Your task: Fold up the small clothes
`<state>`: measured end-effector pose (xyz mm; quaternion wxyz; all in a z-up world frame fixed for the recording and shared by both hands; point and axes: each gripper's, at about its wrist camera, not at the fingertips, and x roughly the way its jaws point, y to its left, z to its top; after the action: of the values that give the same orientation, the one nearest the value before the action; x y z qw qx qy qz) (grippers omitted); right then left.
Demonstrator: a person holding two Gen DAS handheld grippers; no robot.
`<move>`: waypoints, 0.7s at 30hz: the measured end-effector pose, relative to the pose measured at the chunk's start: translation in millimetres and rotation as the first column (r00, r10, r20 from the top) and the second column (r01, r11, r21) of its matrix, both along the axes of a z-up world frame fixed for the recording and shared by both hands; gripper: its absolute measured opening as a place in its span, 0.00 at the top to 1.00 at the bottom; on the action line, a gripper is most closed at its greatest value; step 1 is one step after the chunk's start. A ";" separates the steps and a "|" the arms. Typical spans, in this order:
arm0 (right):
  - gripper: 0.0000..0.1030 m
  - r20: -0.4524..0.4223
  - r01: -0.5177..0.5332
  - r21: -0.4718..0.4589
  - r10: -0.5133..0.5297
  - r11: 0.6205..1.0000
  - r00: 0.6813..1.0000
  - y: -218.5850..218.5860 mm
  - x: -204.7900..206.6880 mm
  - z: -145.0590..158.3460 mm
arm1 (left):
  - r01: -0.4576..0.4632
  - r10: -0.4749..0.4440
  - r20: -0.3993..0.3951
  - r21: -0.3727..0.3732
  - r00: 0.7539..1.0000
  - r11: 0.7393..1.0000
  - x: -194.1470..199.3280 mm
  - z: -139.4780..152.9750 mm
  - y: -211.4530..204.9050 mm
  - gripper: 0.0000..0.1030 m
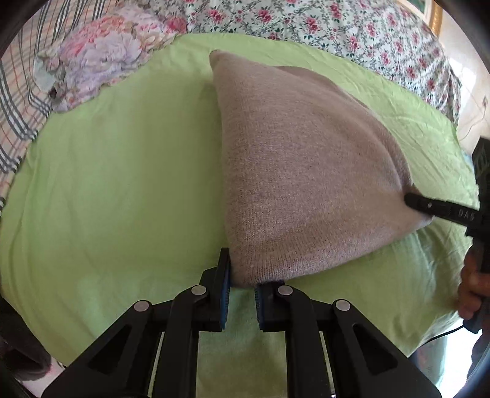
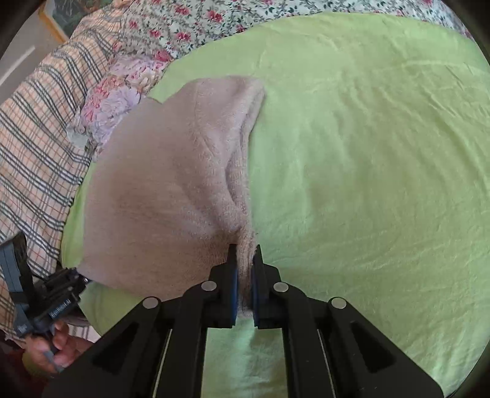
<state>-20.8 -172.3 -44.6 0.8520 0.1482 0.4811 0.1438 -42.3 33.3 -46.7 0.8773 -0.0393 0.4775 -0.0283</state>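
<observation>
While both pairs of fingers are drawn nearly together, each has a near corner of the beige knitted garment (image 1: pixel 306 171) pinched between its blue pads. Closest in the left wrist view, the left gripper (image 1: pixel 242 286) clamps the garment's lower left corner, the knit bunching just above its fingers (image 1: pixel 222 294). In the right wrist view, the right gripper (image 2: pixel 244 284) squeezes a folded ridge of the same knit at its lower right corner, layers of fabric wedged between the pads. From these two held corners the garment rises slightly and runs away across the green sheet (image 1: pixel 122 171) that covers the bed, tapering to a narrower far end. A person's hand (image 1: pixel 473 284) grips the handle of the right gripper at the edge of the left view. Farther off, beyond the sheet, lie a pastel floral cloth (image 1: pixel 101 58), a plaid blanket (image 2: pixel 36 134) and a rose-patterned bedspread (image 1: pixel 321 24).
</observation>
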 end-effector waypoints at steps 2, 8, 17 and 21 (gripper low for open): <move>0.89 -0.010 0.020 0.014 -0.019 1.000 1.000 -4.5 0.7 -1.8 | 0.008 -0.008 -0.017 -0.042 1.000 0.999 1.1 -1.0 5.3 0.87; 0.87 -0.025 0.019 0.015 -0.019 1.000 1.000 -8.8 -1.5 -3.9 | 0.081 -0.083 -0.020 -0.088 0.996 0.993 -16.4 7.2 17.2 0.79; 0.71 -0.007 0.070 0.156 -0.070 0.985 0.998 -26.6 6.3 28.8 | 0.096 -0.083 0.082 -0.163 0.993 0.982 -10.8 49.6 48.1 0.63; 0.51 0.039 0.080 0.226 -0.091 0.971 0.995 -29.5 42.5 44.0 | 0.101 -0.079 0.113 -0.213 0.991 0.972 39.9 65.4 57.6 0.47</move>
<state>21.7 -201.9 -0.6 0.8468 0.2603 0.4338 0.1641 -2.4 90.9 18.7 0.8891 -0.1120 0.4267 -0.1223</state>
